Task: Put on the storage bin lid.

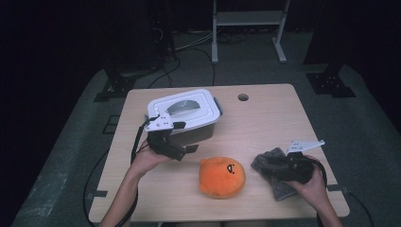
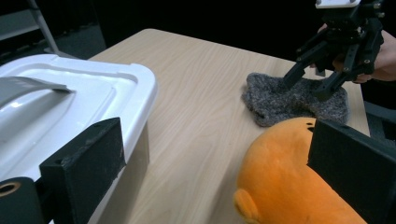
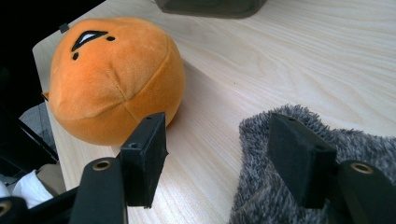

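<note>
An orange plush ball (image 1: 221,177) with a stitched face lies near the table's front middle. To its right lies a grey fuzzy cloth (image 1: 276,187). My right gripper (image 1: 274,166) stands open over the cloth's left edge. In the right gripper view, one jaw rests on the cloth (image 3: 261,186) and the other hangs over bare wood beside the plush (image 3: 112,79). My left gripper (image 1: 186,137) is open beside a white lidded box (image 1: 187,111), with nothing between its jaws. In the left gripper view, the box (image 2: 70,107) sits at the left, the plush (image 2: 285,177) at the lower right, and the right gripper (image 2: 306,86) beyond on the cloth (image 2: 275,100).
The wooden table (image 1: 265,118) has a round hole (image 1: 243,97) near its far edge. Beyond the table a white metal frame (image 1: 248,19) stands on the dark floor, with cables and black stand feet around it. The box's dark base (image 3: 210,5) edges the right gripper view.
</note>
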Tool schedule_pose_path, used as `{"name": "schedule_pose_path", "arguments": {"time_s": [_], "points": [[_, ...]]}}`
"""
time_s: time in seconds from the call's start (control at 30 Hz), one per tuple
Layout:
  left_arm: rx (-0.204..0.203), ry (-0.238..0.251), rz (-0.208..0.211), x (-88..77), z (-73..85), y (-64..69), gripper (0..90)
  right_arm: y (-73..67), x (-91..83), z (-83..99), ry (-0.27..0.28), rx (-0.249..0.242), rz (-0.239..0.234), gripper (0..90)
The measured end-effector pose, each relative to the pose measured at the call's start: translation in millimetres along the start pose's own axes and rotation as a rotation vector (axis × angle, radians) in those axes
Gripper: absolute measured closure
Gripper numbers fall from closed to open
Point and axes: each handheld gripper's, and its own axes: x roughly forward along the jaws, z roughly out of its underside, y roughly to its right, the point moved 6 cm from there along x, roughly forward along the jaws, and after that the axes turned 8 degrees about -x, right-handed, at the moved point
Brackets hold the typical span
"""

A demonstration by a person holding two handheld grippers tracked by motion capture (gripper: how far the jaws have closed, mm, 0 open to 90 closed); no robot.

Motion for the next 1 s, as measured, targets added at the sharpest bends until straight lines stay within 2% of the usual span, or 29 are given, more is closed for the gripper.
{"name": "schedule_pose_path", "arguments": {"time_s": [0.47,0.63,0.93,1.0], "points": [[0.001,-0.001,-0.014,-7.1,-10.9,-15.2,2.7,-2.4,0.5,-1.5,-0.005,-0.008,-0.003,36.4],[0.008,0.002,-0.042,-8.9,-15.4,-23.9,2.7,-3.8,1.2,-2.4,-0.005,-0.013,-0.005,36.3],[0.011,-0.004,-0.063,-9.7,-22.3,-40.2,2.7,-3.7,2.4,-2.1,-0.011,-0.013,-0.009,36.3],[0.011,0.007,-0.073,-10.2,-25.0,-44.1,2.7,-4.1,3.0,-2.1,-0.014,-0.015,-0.011,36.2]]}}
